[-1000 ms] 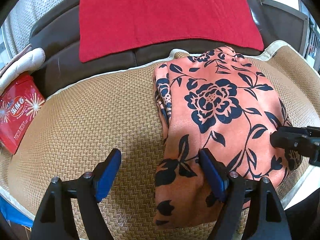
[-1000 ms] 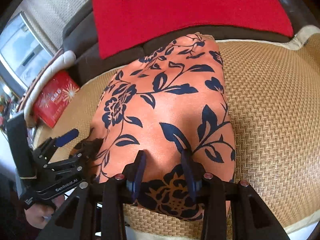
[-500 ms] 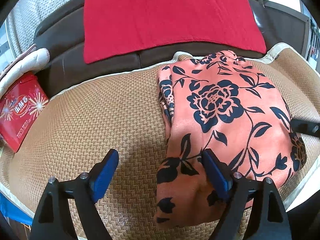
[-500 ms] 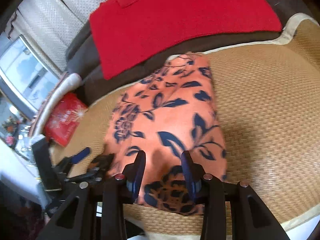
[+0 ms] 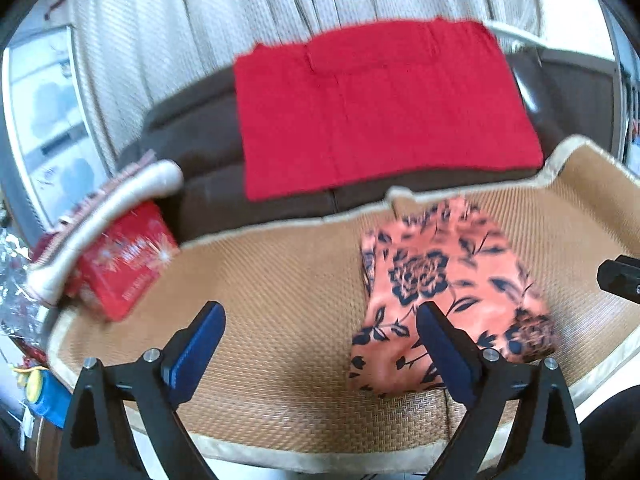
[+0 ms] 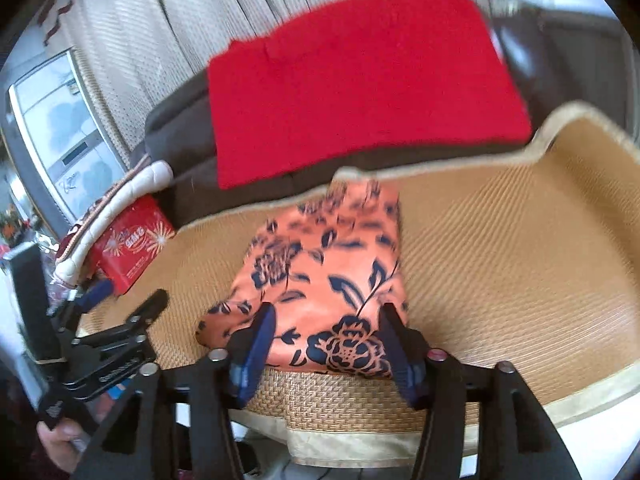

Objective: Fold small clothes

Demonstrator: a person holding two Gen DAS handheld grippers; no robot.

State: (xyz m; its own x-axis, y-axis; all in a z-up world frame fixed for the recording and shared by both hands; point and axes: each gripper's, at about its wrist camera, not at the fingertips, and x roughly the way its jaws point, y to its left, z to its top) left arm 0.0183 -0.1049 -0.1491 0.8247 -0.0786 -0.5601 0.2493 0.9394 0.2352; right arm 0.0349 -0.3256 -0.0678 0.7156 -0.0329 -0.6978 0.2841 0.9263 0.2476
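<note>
Possible trouble first: loose folded layers of slippery-looking cloth, apt to spring apart or snag on a blue pad.

Counted, largest to smallest:
- One woven mat on a dark sofa.
- One red cloth draped over the backrest (flat, unfolded).
- One floral garment — folded, lying mid-mat.
- Left gripper and right gripper — jaws just widened, both released, nothing grasped.
- One red box at the mat's edge.

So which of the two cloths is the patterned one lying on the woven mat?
The orange floral cloth, folded on the mat. The plain red cloth drapes over the dark sofa back instead.
</note>
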